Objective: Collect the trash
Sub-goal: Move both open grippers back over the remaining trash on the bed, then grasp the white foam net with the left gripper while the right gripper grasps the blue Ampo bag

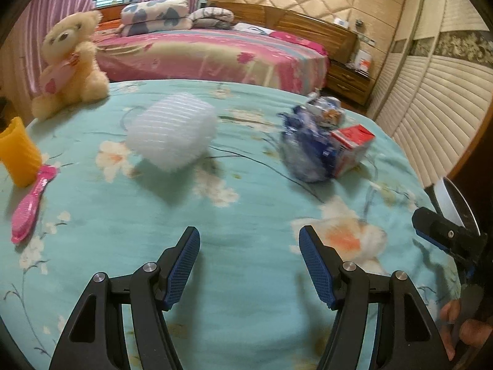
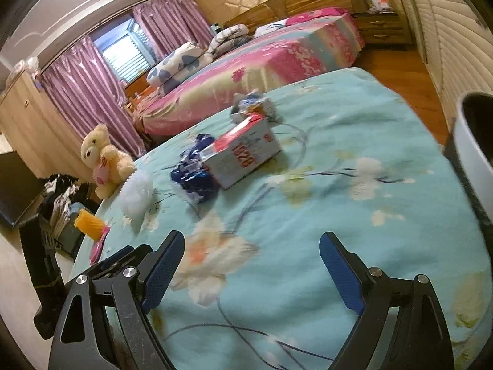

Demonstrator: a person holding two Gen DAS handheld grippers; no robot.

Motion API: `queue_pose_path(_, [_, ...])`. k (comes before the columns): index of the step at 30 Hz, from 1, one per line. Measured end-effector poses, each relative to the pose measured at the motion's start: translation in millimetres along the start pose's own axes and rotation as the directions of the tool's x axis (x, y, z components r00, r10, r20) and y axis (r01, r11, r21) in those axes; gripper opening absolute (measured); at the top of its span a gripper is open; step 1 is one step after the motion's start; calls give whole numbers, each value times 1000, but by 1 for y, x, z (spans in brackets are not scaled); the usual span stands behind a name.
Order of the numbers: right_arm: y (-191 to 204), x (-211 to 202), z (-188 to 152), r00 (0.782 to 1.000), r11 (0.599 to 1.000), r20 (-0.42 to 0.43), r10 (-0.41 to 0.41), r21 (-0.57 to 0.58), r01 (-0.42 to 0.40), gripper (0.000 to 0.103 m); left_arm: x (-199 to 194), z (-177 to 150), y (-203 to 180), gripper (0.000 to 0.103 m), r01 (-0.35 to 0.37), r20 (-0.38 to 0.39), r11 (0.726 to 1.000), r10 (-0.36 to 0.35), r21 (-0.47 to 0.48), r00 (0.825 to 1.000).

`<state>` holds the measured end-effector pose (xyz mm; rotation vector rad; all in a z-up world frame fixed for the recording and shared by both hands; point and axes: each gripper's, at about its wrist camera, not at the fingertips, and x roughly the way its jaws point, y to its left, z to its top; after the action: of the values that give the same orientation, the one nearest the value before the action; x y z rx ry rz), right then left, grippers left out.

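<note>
On the teal floral bedspread [image 1: 246, 262] lie a white ribbed foam wrap [image 1: 171, 131], a crumpled blue plastic wrapper [image 1: 305, 151], a red-and-white carton [image 1: 351, 146] and a crumpled silver-blue packet [image 1: 326, 109]. My left gripper [image 1: 249, 259] is open and empty, well short of them. In the right wrist view the carton [image 2: 243, 154], blue wrapper [image 2: 194, 172], silver-blue packet [image 2: 252, 106] and foam wrap [image 2: 137, 194] lie ahead. My right gripper [image 2: 251, 266] is open and empty above the bedspread [image 2: 339, 215]. It also shows at the right edge of the left wrist view [image 1: 443, 234].
A cream teddy bear [image 1: 69, 61], an orange cup [image 1: 18, 151] and a pink hairbrush [image 1: 32, 203] sit at the bed's left side. A white bin rim [image 2: 474, 141] stands at the right. A second, pink bed [image 1: 215, 52] lies beyond; louvred wardrobe doors [image 1: 431, 98] are on the right.
</note>
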<state>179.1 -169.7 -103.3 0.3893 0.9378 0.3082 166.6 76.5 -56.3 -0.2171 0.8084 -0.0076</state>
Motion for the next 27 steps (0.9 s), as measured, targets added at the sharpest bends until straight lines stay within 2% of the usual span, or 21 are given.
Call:
queue_pose_path(10, [47, 40, 6, 998, 994, -47, 47, -93, -51, 90, 3, 16, 45, 66, -58, 9, 994, 59, -87, 998])
queue_pose_path(14, [61, 55, 10, 998, 990, -49, 39, -136, -46, 83, 8, 27, 56, 66, -68, 18, 992, 70, -105, 997])
queue_pose_path(27, [71, 94, 28, 997, 993, -74, 32, -112, -40, 73, 41, 53, 71, 65, -77, 14, 991, 79, -114, 997])
